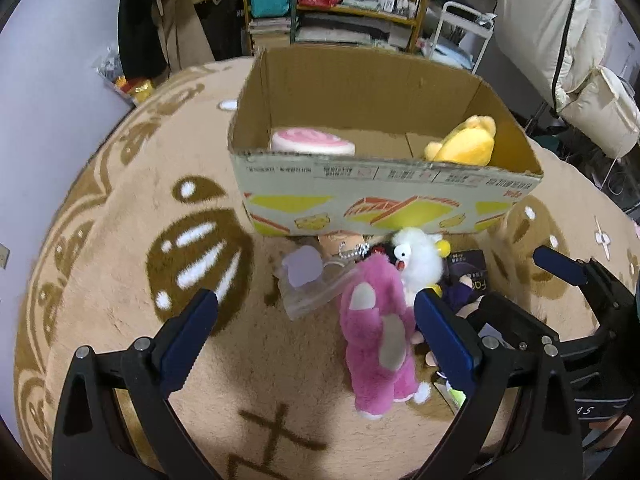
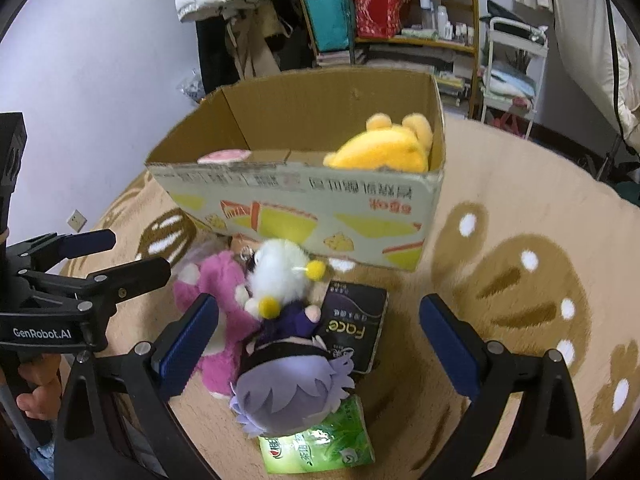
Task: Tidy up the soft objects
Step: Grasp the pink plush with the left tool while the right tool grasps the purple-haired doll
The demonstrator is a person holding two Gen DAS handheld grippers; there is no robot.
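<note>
A big tan rug [image 1: 100,240] is spread under everything. A cardboard box [image 1: 384,196] is set at the far side, open on top, with a yellow plush [image 1: 464,144] and a pink-and-white pillow [image 1: 312,142] inside. Just in front, a pink plush [image 1: 376,336] is laid long-ways, near to far. A white plush [image 2: 280,272] and a purple-haired doll [image 2: 288,384] are piled beside it, over a dark pack [image 2: 354,328] marked "Face". Both the left gripper [image 1: 316,308] and the right gripper [image 2: 320,312] are held wide apart, holding nothing.
</note>
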